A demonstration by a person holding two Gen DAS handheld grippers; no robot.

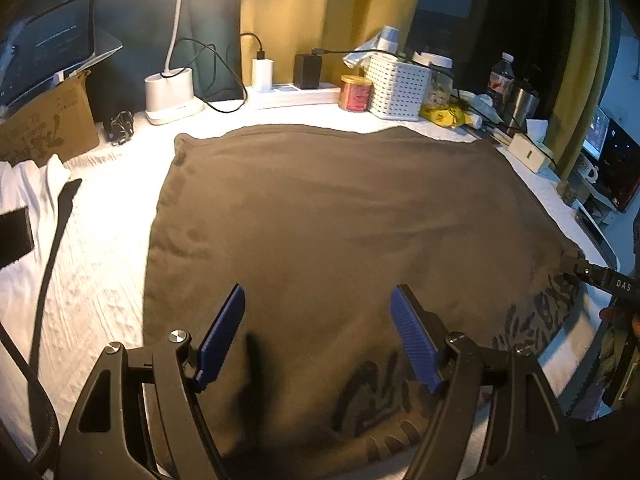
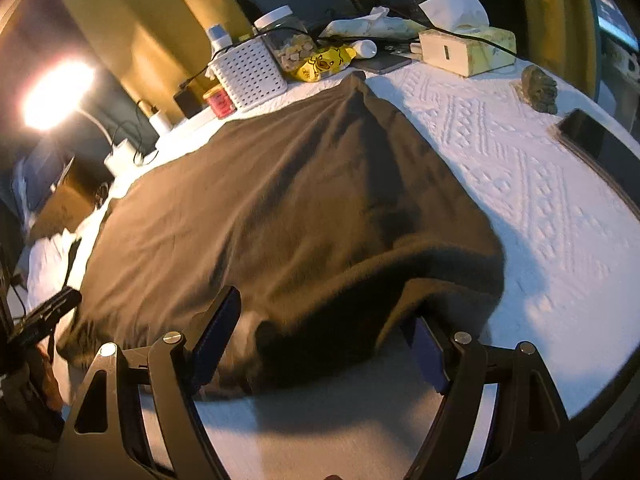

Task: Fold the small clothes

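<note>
A brown garment [image 1: 328, 220] with a dark print near its near edge lies spread flat on the white textured cover [image 1: 104, 264]. My left gripper [image 1: 318, 300] hangs open above the garment's near edge, with nothing between its blue pads [image 1: 222, 332]. In the right wrist view the same garment [image 2: 280, 200] is rumpled at its near right corner. My right gripper [image 2: 324, 340] is open there, with the raised fold between its fingers and draped over the right fingertip. The left gripper [image 2: 48, 312] shows at that view's left edge, and the right gripper [image 1: 592, 276] at the garment's right edge.
Along the far edge stand a white lamp base [image 1: 172, 96], a cardboard box [image 1: 48, 124], a red can [image 1: 355, 93], a white basket [image 1: 400, 84] and cables. A tissue box [image 2: 472, 50] and a dark phone [image 2: 592, 136] sit at right. A white garment [image 1: 24, 196] lies at left.
</note>
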